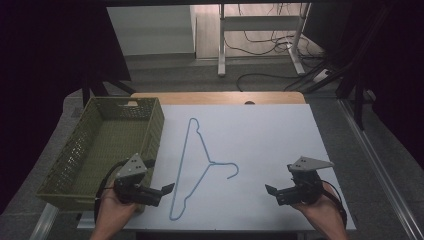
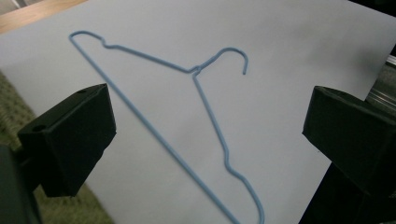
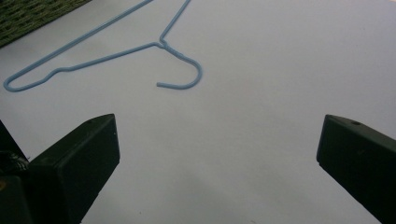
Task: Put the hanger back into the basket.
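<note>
Currently both tools are idle over the white sheet (image 1: pixel 270 145). The left gripper (image 1: pixel 168 190) sits at about 7 o'clock on the table, jaws spread wide with nothing between them, tips just beside the lower end of the blue wire hanger (image 1: pixel 192 165). The right gripper (image 1: pixel 270 190), at about 5 o'clock, is likewise wide apart and empty, well clear of the hanger. The hanger lies flat near the sheet's centre-left, its long bar running roughly 12 to 6, its hook curling toward 3 o'clock. The green mesh basket (image 1: pixel 150 132) stands at 9 o'clock, just beside the sheet's left edge. Risks, as I judge them: the wire is thin and lies flush on a smooth surface, so blunt jaws could skate over it or push it aside rather than pinch it; a grab at one end would let the far end swing and tilt; the hook could snag the basket's mesh wall if carried that way.
</note>
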Demonstrator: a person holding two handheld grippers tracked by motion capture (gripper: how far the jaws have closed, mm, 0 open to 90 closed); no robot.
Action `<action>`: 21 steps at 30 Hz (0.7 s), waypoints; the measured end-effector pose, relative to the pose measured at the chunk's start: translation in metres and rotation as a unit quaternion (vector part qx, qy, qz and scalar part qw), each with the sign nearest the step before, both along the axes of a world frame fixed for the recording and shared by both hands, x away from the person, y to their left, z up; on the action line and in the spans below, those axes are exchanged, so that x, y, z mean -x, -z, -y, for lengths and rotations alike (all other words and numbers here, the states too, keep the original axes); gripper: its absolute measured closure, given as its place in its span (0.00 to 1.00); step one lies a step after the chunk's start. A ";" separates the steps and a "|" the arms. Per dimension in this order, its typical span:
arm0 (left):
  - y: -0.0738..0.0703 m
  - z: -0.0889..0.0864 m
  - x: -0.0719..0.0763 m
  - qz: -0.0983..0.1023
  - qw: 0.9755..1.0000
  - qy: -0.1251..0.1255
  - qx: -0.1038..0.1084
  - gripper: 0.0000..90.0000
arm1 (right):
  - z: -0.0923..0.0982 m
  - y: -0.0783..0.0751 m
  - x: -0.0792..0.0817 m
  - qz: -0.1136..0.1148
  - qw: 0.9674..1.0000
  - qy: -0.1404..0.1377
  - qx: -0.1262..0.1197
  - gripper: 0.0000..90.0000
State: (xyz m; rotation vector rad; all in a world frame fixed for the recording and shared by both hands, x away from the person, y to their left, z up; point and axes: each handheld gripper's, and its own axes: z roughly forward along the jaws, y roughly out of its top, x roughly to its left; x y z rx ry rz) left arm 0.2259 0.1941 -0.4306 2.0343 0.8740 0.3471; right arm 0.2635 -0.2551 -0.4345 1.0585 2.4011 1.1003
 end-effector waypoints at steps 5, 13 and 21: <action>0.003 0.014 -0.006 -0.007 1.000 0.020 -0.007 0.03 | -0.011 -0.002 -0.007 -0.009 1.000 -0.001 0.004 0.00; 0.018 0.026 -0.016 -0.023 0.999 0.026 -0.014 0.03 | -0.027 -0.002 -0.020 -0.015 1.000 -0.009 0.005 0.03; 0.024 0.037 -0.025 -0.024 0.999 0.031 -0.004 0.03 | -0.043 0.000 -0.035 -0.018 1.000 -0.018 0.018 0.12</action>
